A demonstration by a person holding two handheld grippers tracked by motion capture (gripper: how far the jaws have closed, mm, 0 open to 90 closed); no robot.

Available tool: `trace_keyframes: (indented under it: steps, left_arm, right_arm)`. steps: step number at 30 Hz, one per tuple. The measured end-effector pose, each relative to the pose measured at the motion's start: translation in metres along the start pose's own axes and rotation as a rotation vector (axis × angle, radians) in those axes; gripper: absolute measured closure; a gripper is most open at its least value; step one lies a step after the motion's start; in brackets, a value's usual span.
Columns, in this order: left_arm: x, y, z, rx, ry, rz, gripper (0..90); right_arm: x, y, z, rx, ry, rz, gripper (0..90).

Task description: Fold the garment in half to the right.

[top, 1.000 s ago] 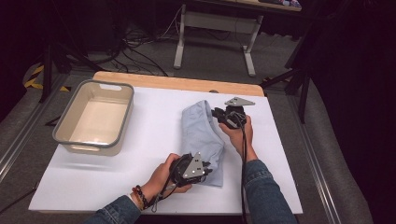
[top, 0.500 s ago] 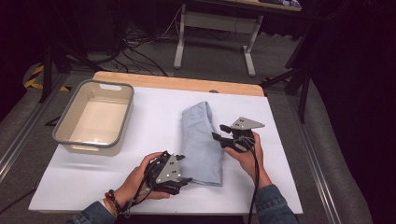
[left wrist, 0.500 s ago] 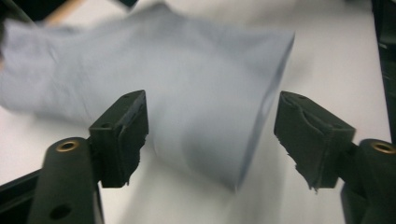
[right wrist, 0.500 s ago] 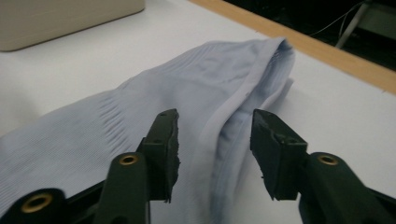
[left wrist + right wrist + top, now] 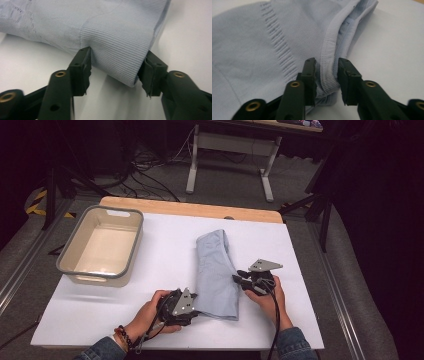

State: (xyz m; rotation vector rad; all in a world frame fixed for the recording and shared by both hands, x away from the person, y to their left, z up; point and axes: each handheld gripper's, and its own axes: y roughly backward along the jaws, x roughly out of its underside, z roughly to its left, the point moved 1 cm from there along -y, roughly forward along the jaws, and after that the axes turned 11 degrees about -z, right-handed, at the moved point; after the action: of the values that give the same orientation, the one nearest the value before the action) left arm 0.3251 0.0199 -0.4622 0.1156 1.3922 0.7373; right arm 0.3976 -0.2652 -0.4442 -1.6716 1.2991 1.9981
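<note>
At ten o'clock on the worktop (image 5: 165, 245) sits the grey tub (image 5: 101, 245); the folded pale-blue knit top (image 5: 216, 270) lies at the centre. My left gripper (image 5: 192, 306) is at the top's seven-o'clock corner, fingers (image 5: 81, 67) half apart and just closing, straddling the ribbed hem without pinching it yet. My right gripper (image 5: 242, 279), at four o'clock, has been closing too and squeezes the rolled neckband between its fingers (image 5: 310, 75). I judge the knit soft, light and floppy, best taken by its thicker ribbed edges. The gripper views show ribbing and layers; the high view shows the whole layout.
</note>
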Motion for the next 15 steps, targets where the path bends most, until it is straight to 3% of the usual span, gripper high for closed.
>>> trace_keyframes:
  steps: [3,5,7,12,15]
  left_arm:
    - [0.000,-0.003,-0.001,0.008,-0.010,0.006,61.2]
    - [0.000,-0.005,-0.002,0.011,-0.042,0.016,75.3]
    - [0.000,-0.005,-0.002,0.015,-0.046,0.029,80.2]
    - [0.000,-0.005,-0.001,0.024,-0.052,0.031,82.7]
    - [-0.002,-0.003,-0.003,0.023,-0.065,0.031,82.5]
  right_arm:
    - [0.001,0.002,0.003,0.021,0.025,0.004,79.2]
    - [0.000,0.005,0.006,0.033,0.044,0.008,83.5]
    - [0.002,0.006,0.007,0.040,0.066,0.024,85.6]
    - [0.003,0.013,0.010,0.055,0.074,0.033,87.8]
    - [0.000,0.022,0.010,0.069,0.070,0.012,88.0]
